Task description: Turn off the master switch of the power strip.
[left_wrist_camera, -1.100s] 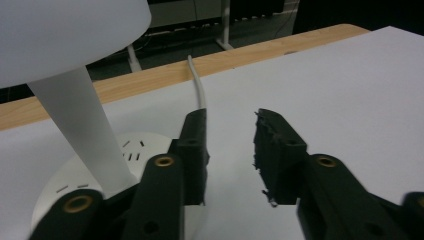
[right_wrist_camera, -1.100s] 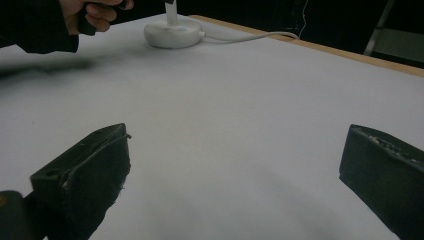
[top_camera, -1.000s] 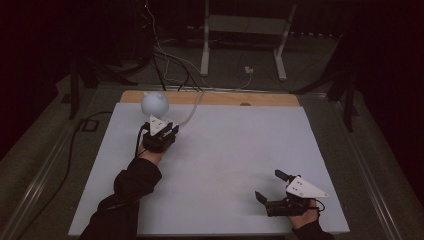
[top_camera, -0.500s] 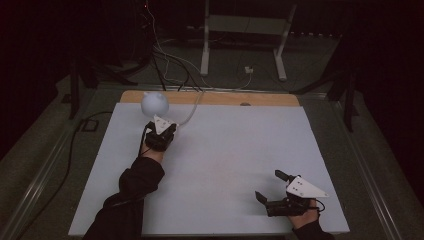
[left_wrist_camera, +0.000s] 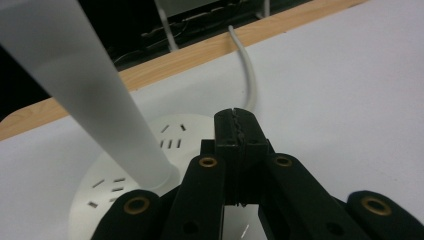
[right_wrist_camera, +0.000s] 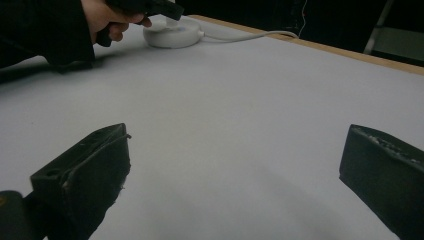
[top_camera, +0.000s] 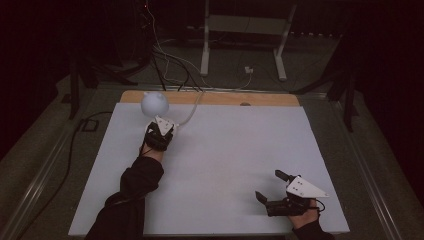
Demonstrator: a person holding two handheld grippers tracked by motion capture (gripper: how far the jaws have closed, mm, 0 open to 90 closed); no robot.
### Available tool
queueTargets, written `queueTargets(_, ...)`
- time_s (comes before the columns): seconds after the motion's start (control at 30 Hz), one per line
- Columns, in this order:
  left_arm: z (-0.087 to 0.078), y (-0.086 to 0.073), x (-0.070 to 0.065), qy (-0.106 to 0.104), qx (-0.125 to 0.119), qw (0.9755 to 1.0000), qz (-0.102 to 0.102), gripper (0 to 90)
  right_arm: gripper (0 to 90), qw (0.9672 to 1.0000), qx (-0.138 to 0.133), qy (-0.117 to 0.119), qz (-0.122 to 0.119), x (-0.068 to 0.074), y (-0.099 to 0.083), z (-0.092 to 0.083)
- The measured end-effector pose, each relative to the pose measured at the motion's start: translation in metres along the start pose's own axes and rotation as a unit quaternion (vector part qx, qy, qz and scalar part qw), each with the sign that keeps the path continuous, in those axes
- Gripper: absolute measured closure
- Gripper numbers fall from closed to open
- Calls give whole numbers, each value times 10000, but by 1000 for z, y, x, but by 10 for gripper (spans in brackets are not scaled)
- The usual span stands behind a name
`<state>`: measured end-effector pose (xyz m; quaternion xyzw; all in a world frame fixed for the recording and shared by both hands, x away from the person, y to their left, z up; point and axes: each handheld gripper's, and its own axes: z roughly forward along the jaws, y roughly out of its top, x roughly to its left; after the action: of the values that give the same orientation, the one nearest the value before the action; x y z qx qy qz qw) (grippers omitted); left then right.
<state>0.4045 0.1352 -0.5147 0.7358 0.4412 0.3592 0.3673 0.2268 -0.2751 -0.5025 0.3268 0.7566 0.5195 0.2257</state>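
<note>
White tabletop (top_camera: pixel 225 165) under dim light: a lamp (top_camera: pixel 154 104) with a round base (left_wrist_camera: pixel 150 165) stands at its far left edge. Just nearer than that base, the left gripper (left_wrist_camera: pixel 239 125) hovers, jaws together (nothing between). Well apart, the right gripper (top_camera: pixel 270 187) rests, jaws wide.

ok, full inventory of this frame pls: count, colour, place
white table lamp with round globe head, slim stem, round slotted base: 1, white, far left of the table, under the left gripper
white power cord: 1, white, runs from the lamp base over the far edge
white tabletop sheet: 1, pale grey-white, covers the table
wooden table edge: 1, light wood, far side
metal stand legs: 2, pale grey, on the floor beyond the table
left gripper: 1, black, fingers shut with nothing between them, over the lamp base
right gripper: 1, black, fingers open, near right of the table
</note>
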Motion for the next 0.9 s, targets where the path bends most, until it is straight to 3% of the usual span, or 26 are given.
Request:
queueTargets(0.47, 10, -4, -2, 169, 196, 9988, 424, 900, 0, 10000, 33, 6, 8, 0, -1, 1)
queueTargets(0.73, 13, -5, -4, 183, 212, 9979, 577, 900, 0, 10000, 47, 11, -8, 0, -1, 1)
queueTargets(0.8, 14, -5, -5, 296, 255, 9971, 649, 900, 0, 10000, 53, 19, -10, 0, -1, 1)
queueTargets(0.9, 14, -4, -3, 243, 278, 9974, 620, 900, 0, 10000, 52, 18, -15, 0, -1, 1)
